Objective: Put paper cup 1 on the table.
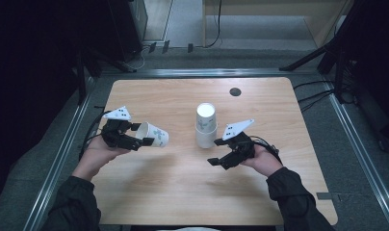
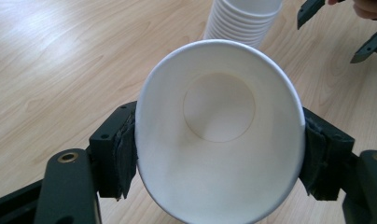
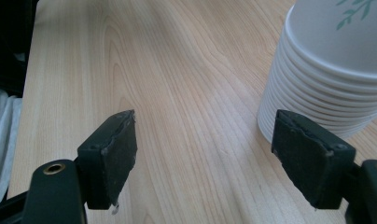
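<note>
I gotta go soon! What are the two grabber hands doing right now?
Left gripper: shut on a single paper cup, held on its side.
Right gripper: open, holding nothing, beside the stack of cups.

Looks like a lab or test room: bare wooden desk [image 1: 173, 192] with a cable grommet [image 1: 235, 92], set in a metal rail frame [image 1: 62, 159], tripod legs [image 1: 305, 60] and cables [image 1: 313, 98] on grey carpet [image 1: 250, 57], dark surroundings
</note>
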`<state>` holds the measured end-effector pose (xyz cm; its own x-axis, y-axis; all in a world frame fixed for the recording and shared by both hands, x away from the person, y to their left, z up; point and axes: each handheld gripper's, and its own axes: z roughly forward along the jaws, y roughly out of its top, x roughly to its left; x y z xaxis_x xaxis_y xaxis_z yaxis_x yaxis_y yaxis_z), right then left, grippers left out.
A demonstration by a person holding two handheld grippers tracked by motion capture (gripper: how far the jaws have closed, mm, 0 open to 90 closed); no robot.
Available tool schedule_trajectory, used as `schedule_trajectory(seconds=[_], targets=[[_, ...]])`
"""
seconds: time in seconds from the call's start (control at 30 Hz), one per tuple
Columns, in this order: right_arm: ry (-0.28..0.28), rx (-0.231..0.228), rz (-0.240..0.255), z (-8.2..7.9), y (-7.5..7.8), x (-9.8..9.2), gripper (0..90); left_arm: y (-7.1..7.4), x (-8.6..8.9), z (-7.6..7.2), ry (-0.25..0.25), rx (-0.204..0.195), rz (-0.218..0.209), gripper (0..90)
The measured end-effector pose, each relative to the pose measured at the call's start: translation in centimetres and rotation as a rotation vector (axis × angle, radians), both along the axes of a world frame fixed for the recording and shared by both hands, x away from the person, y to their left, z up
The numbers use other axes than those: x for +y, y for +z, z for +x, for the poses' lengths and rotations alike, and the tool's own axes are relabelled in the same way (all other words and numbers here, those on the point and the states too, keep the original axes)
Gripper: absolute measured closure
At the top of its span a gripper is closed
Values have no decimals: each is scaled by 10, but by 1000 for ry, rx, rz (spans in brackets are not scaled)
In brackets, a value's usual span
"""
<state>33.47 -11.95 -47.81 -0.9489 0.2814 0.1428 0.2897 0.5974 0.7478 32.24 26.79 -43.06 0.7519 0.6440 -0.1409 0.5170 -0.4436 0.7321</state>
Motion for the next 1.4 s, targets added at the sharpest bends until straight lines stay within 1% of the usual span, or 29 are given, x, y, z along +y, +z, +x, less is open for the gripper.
schedule_trajectory(seconds=[0.03,0.07,0.1,0.13,0.17,0.23,0.27,0.3,0.37,0.4,0.47,0.57,0.63,0.73,0.8,0.83,0.9,0.93,1.03,1.1,1.2,1.27,1.3,1.4], targets=[[-1,1,-4,0,0,0,226,0,2,1,9,0,9,257],[-2,1,-6,-1,0,0,226,1,4,3,11,11,20,257],[-2,2,-7,-1,0,0,226,1,6,4,15,14,32,256],[-3,1,-7,-1,0,0,226,2,9,5,22,11,46,255],[-4,1,-7,-1,0,0,226,2,12,7,30,20,57,255],[-5,1,-7,-1,-1,0,226,2,16,10,42,24,65,254],[-5,1,-7,-1,-1,0,226,2,19,13,53,42,73,254],[-6,4,-12,-1,-1,1,226,2,21,15,60,48,84,253],[-3,4,-17,-2,-2,1,226,1,24,20,71,72,116,253],[-3,7,-19,-2,-2,2,226,0,26,22,79,81,145,252],[-2,3,-21,-2,-2,2,226,0,28,26,80,97,179,252],[-4,4,-18,-2,-1,2,226,-1,30,30,90,115,235,250],[-6,1,-17,-2,-1,1,226,-2,32,33,98,123,283,248],[-7,0,-17,-2,-1,1,226,-2,33,36,107,143,319,247],[-6,2,-17,-2,-1,1,226,-3,34,39,116,147,348,246],[-5,1,-18,-2,-1,1,226,-4,34,40,121,151,356,244],[-5,2,-17,-2,-1,1,226,-6,35,42,128,163,360,241],[-6,2,-17,-2,-1,1,226,-8,35,44,140,167,368,241],[-4,3,-18,-2,-1,1,226,-12,36,48,155,182,393,240],[-4,3,-18,-2,-2,1,225,-14,35,50,156,190,399,240],[-4,5,-19,-1,-2,1,226,-18,33,52,154,199,426,239],[-4,6,-19,-2,-2,2,225,-20,32,53,143,212,426,235],[-3,5,-20,-2,-2,2,226,-21,31,54,141,209,431,234],[-2,4,-21,-2,-2,2,225,-24,27,54,144,200,467,232]])
